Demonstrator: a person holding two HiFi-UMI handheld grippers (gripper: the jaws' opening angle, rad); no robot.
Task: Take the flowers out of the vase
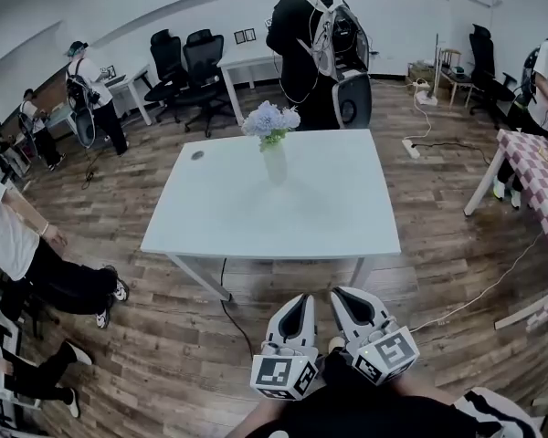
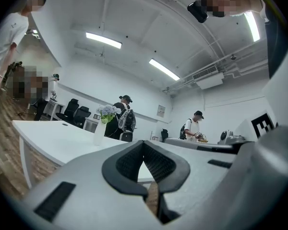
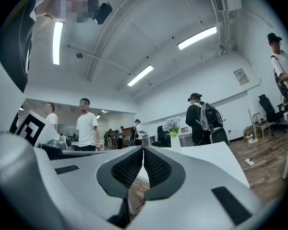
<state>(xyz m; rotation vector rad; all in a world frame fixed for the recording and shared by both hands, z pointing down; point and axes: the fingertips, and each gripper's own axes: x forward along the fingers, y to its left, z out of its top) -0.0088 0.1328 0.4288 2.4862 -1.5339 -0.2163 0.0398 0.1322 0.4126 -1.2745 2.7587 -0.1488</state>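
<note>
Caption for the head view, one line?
Left gripper and right gripper, both shut, short of a white table where flowers stand in a vase.

Bare desk [image 1: 329,217] top is seen between near edge and vase [image 1: 275,164]; far side is blocked by a standing person [image 1: 303,53] just behind the desk.

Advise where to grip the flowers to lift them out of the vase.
Grip the green part just under the flowers, above the rim of the vase. The bloom head is wide and looks soft, so it would probably crush; the vase is narrow and stands upright. Come in level from the near edge of the table, then pull straight up.
</note>
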